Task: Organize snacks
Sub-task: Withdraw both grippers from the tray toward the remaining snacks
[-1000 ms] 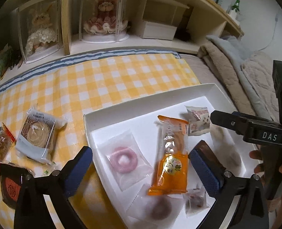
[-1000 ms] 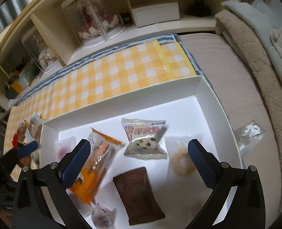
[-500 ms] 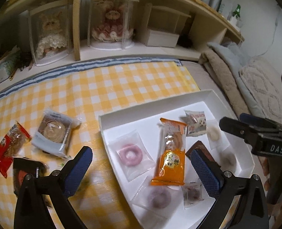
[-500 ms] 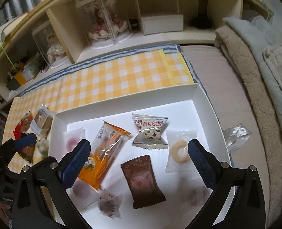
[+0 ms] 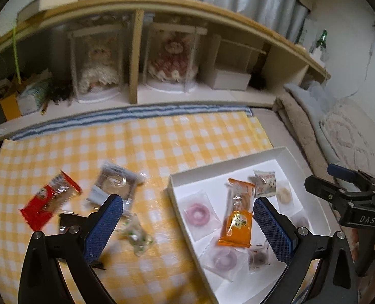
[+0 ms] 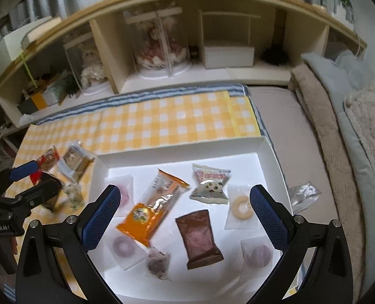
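1. The left gripper point(image 5: 187, 217) is seen released, its blue pads spread wide with nothing between them; it hangs above the seam between the yellow checked cloth point(image 5: 162, 147) and the white tray point(image 5: 283, 152).
2. The right gripper point(image 6: 185, 212) is likewise released and empty, poised over the tray interior.
3. Most snacks are already in the tray: an orange packet point(image 6: 152, 207) near its middle, a brown packet point(image 6: 200, 238) at 5 o'clock from it, a white-and-red cookie packet point(image 6: 209, 185) at 2 o'clock, and a pale ring donut point(image 6: 242, 206) toward the tray's 3 o'clock side.
4. Outside the tray, on the cloth, four items are left: a red wrapper point(image 5: 50, 202), a round cake in a clear pack point(image 5: 114, 185), a small clear green-flecked pack point(image 5: 136, 235) and a dark packet point(image 5: 68, 223) partly hidden by the left finger.
5. The step in hand is judged to be a left-hand pickup of one of these; the green-flecked pack lies nearest, at 7 o'clock from the gripper midpoint.
6. The gripper is best lowered with the pads straddling the pack's narrow width, so that the body is pinched and not a loose film edge.
7. The view is blurred by motion, so the approach should be slowed before closing.
8. An empty silvery wrapper point(image 6: 304, 195) lies on the bedding outside the tray's 3 o'clock wall.
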A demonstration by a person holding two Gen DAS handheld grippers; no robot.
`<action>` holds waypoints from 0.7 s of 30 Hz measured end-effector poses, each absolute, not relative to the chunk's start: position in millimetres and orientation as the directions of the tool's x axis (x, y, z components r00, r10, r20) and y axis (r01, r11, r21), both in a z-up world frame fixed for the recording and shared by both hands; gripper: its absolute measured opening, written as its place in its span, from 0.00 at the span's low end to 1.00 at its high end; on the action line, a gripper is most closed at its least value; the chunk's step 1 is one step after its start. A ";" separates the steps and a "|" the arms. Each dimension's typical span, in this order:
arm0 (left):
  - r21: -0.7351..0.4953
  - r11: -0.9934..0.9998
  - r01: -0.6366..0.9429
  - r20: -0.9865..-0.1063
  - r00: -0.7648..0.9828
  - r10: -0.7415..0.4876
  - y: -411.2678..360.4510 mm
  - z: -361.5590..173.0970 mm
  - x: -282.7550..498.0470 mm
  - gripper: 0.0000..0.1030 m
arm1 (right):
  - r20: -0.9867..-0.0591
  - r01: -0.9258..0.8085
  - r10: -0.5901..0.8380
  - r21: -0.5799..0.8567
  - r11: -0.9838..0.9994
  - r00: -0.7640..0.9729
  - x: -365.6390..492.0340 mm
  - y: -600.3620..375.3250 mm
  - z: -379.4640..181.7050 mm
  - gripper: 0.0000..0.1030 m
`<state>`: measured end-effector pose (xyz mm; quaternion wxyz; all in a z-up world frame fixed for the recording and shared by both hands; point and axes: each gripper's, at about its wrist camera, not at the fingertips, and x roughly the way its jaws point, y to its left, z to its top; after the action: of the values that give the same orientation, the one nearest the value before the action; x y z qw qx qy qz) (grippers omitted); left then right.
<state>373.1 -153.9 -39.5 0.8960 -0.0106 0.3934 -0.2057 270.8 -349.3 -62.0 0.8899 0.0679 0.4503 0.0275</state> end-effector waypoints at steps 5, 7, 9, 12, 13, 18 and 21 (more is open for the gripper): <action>-0.157 0.922 0.353 -0.679 0.639 -0.361 -130.5 -19.0 355.1 1.00 | -0.770 -0.029 0.127 0.140 0.990 0.626 264.9 -333.6 -42.9 1.00; -0.154 0.924 0.350 -0.673 0.648 -0.358 -120.4 -13.4 349.9 1.00 | -0.760 -0.043 0.134 0.138 0.989 0.635 262.8 -326.9 -37.2 1.00; -0.149 0.927 0.343 -0.666 0.658 -0.351 -108.9 -7.2 342.8 1.00 | -0.750 -0.061 0.144 0.137 0.989 0.645 260.5 -318.4 -31.0 1.00; -0.139 0.935 0.325 -0.652 0.681 -0.333 -87.8 0.9 333.1 1.00 | -0.739 -0.092 0.162 0.134 0.987 0.654 257.3 -303.7 -24.7 1.00; -0.138 0.939 0.315 -0.649 0.687 -0.326 -81.0 2.5 329.9 1.00 | -0.736 -0.103 0.169 0.134 0.986 0.656 256.9 -297.8 -23.4 1.00; -0.151 0.952 0.267 -0.646 0.703 -0.299 -44.7 3.3 315.9 1.00 | -0.726 -0.170 0.207 0.126 0.977 0.656 255.5 -267.0 -22.4 1.00; -0.160 0.959 0.235 -0.646 0.709 -0.281 -24.9 -0.9 307.9 1.00 | -0.719 -0.218 0.233 0.117 0.969 0.655 254.6 -245.4 -25.4 1.00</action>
<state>307.9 -24.9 -0.9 0.9239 -0.0328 0.3546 -0.1396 254.6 -245.4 -25.4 0.9095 0.0101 0.3966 0.1240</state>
